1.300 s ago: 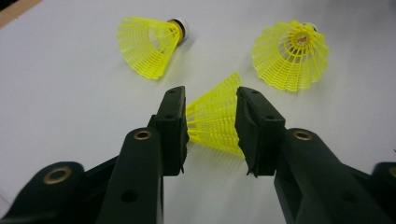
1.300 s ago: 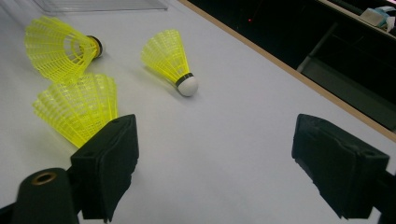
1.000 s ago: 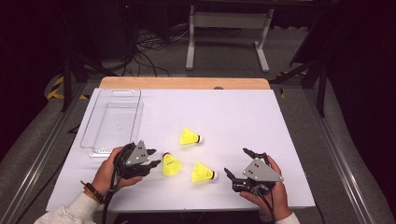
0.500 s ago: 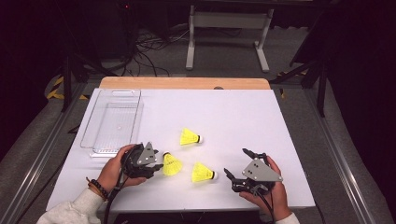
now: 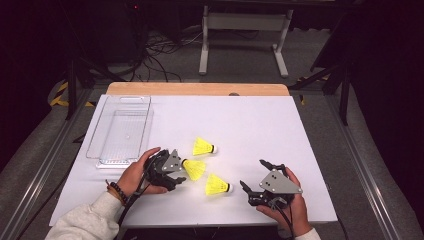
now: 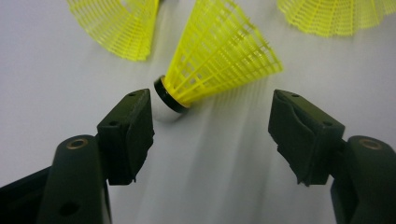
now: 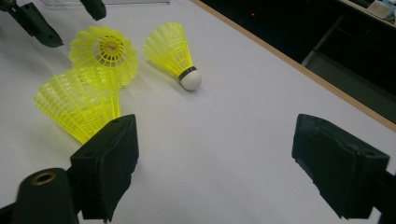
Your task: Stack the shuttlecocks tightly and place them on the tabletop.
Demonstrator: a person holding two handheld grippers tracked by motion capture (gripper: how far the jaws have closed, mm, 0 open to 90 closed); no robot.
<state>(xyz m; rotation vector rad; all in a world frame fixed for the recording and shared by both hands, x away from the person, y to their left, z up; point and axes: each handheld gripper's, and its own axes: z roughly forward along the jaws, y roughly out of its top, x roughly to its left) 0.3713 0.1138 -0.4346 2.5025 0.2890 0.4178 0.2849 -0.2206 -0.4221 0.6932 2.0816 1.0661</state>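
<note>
Three yellow shuttlecocks lie on the white table: a far one (image 5: 204, 146), a middle one (image 5: 194, 169) and a near one (image 5: 216, 185). My left gripper (image 5: 181, 171) lies at the cork end of the middle shuttlecock (image 6: 219, 60). Its jaws have just been opening, and they stand apart with the black-banded cork just ahead of the left fingertip (image 6: 135, 109), no pad pressing on it. My right gripper (image 5: 252, 174) rests open on the table to the right, nothing between its jaws. In the right gripper view my right gripper (image 7: 215, 123) faces the near shuttlecock (image 7: 77, 105).
A clear plastic tray (image 5: 93, 145) stands at the table's left, just beyond the left hand. A wooden strip (image 5: 200, 89) runs along the table's far edge, with cables and a stand's legs on the floor behind.
The left hand has slid its gripper to the right, up to the middle shuttlecock, and its jaws have spread wider. The right gripper has stayed in place.
</note>
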